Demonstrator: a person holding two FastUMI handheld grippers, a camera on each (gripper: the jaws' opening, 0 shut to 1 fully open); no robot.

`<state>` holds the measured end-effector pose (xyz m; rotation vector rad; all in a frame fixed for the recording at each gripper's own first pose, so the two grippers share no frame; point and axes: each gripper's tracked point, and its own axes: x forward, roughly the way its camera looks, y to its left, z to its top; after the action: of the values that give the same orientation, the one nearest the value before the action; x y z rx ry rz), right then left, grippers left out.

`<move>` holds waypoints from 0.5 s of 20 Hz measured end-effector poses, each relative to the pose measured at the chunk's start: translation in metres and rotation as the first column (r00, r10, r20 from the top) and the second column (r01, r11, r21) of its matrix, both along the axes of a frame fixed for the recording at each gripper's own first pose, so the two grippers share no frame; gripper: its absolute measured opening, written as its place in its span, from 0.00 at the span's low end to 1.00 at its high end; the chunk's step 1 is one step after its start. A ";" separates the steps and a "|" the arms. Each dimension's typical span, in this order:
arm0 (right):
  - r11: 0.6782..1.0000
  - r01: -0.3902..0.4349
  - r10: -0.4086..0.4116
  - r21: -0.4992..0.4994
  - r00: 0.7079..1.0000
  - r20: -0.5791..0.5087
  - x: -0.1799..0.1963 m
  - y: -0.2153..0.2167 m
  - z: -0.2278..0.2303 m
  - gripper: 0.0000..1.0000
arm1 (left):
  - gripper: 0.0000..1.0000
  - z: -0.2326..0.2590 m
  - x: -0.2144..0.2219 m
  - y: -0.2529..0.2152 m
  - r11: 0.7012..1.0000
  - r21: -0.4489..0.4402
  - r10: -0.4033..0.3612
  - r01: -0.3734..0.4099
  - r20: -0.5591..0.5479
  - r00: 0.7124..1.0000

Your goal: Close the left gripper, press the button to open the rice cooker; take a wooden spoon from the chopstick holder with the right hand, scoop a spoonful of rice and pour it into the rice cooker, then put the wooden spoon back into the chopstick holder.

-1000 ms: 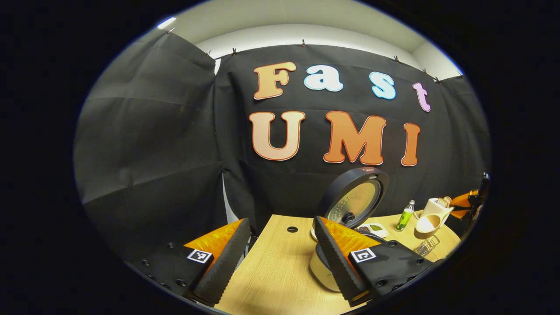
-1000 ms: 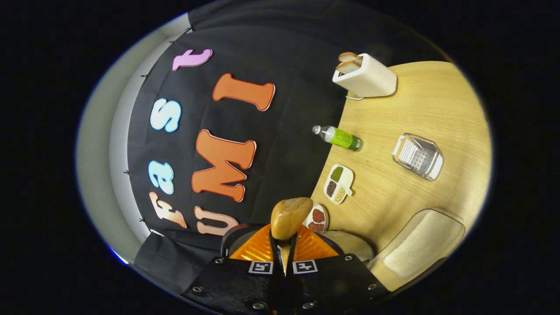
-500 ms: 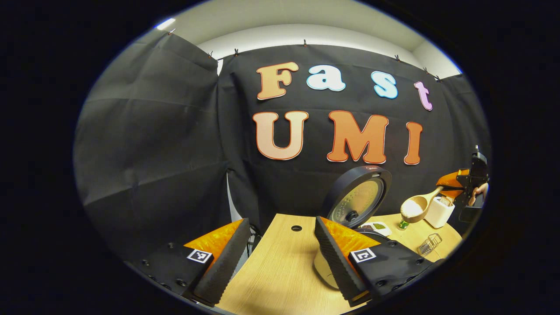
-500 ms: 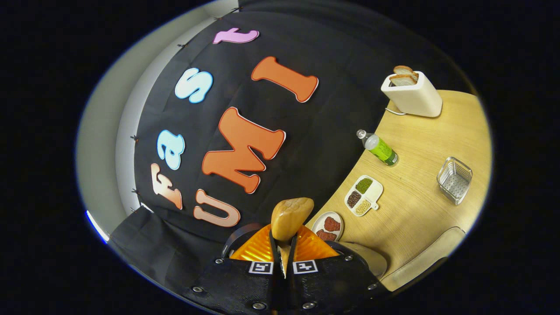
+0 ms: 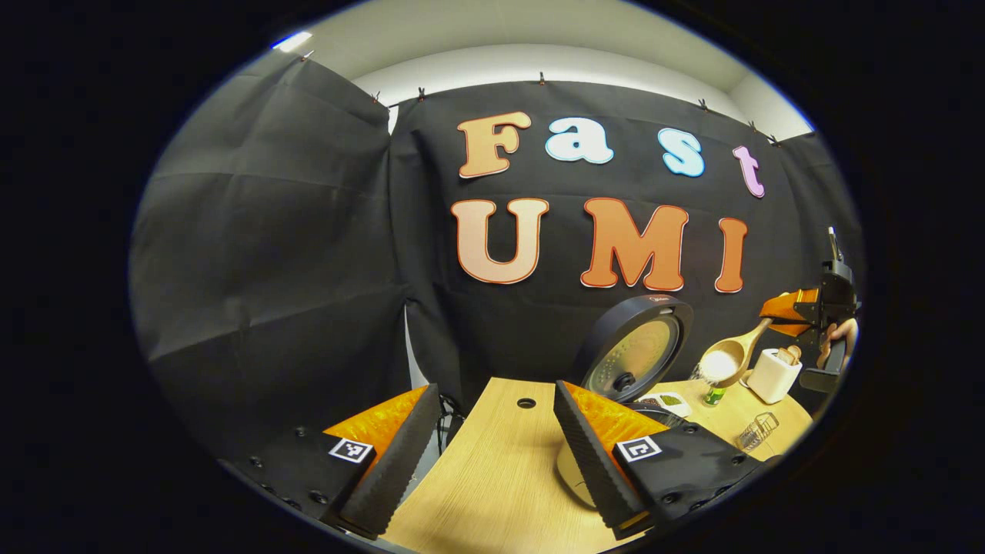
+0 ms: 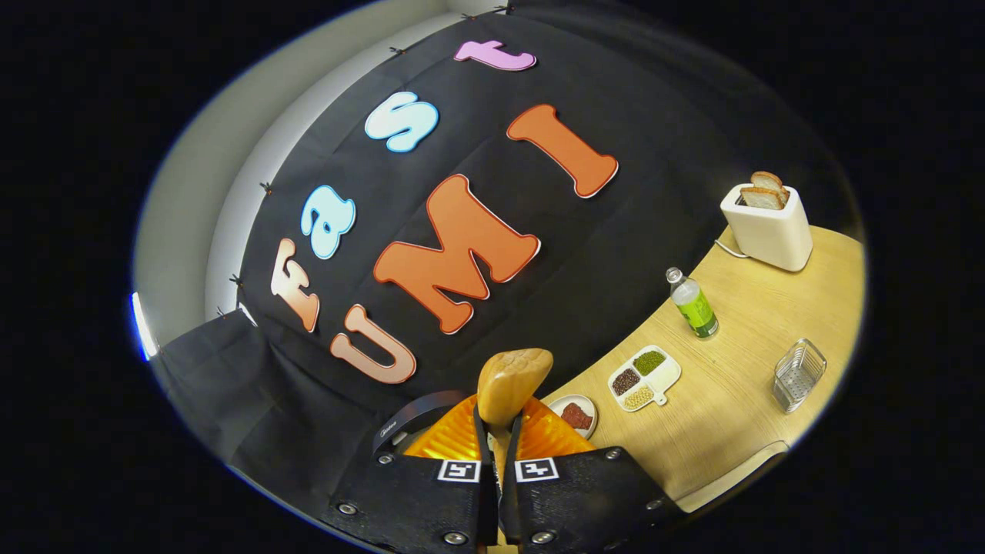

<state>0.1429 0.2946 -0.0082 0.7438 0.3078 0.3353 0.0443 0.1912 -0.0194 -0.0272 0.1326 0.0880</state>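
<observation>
The right claw (image 6: 499,454) is clenched on the handle of the wooden spoon (image 6: 511,385), both fingers pressed against it, and the back of the bowl sticks up just past the fingertips. The left claw (image 5: 492,450) is released, its fingers spread wide with bare desk (image 5: 492,492) between them, touching nothing. In the left gripper view the rice cooker (image 5: 635,358) stands just behind the claw's right-hand finger with its round lid tipped up and open; farther right the other claw is held up in the air by a hand (image 5: 839,338), with the spoon slanting down and left from it, its bowl heaped with white rice (image 5: 717,365) and hanging above the desk between the cooker lid and the toaster (image 5: 773,373). The right gripper view is tilted, so the desk slopes away to the right; it shows the rim of the cooker lid at the claw's left, a small plate (image 6: 573,412), a divided dish of beans (image 6: 645,377), a green bottle (image 6: 695,304), the toaster with two slices of bread, and a wire basket (image 6: 800,373) at the near right.
</observation>
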 end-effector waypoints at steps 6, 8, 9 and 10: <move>0.996 -0.006 0.010 -0.084 0.999 0.053 -0.002 0.006 0.008 0.02 | 0.97 0.000 0.000 -0.001 1.000 0.001 -0.005 0.005 0.001 1.000; 0.994 -0.012 0.020 -0.106 0.997 0.070 -0.003 0.007 0.011 0.02 | 0.97 -0.001 0.000 -0.001 1.000 0.008 -0.008 0.008 -0.001 1.000; 0.993 -0.013 0.022 -0.115 0.997 0.075 -0.003 0.008 0.012 0.02 | 0.97 -0.001 0.000 -0.002 1.000 0.011 -0.009 0.009 -0.004 1.000; 0.992 -0.015 0.025 -0.124 0.996 0.081 -0.003 0.010 0.013 0.02 | 0.97 -0.001 0.000 -0.002 1.000 0.011 -0.011 0.011 -0.006 1.000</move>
<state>0.1396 0.3043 0.0051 0.6045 0.2559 0.3613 0.0442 0.1891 -0.0205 -0.0149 0.1378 0.0777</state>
